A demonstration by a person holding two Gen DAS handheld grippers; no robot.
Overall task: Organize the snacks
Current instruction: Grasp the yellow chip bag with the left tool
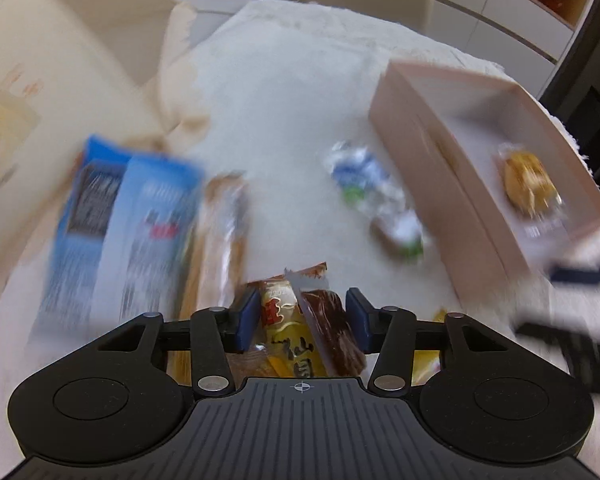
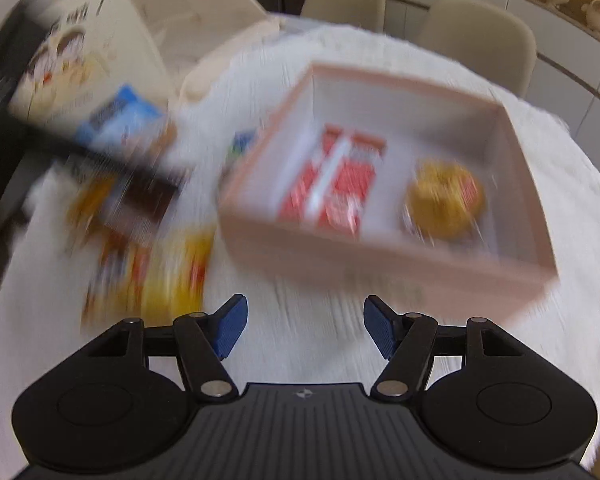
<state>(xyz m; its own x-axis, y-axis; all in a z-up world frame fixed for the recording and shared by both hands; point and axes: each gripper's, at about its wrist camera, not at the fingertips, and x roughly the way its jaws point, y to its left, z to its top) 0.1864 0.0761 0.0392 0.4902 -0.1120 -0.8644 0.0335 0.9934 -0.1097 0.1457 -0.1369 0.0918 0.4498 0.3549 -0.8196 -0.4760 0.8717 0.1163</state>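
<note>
Left gripper [image 1: 302, 316]: your jaws sit half closed, clamped on two snack packets [image 1: 300, 320].
Right gripper [image 2: 303, 330]: your jaws stand apart, empty, above the table [image 2: 300, 340].
Pink box [image 2: 380, 248]: just ahead, on the table.

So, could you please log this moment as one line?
left gripper: jaws around snack packets | right gripper: open, empty | pink box: red carton, round pastry inside
</note>
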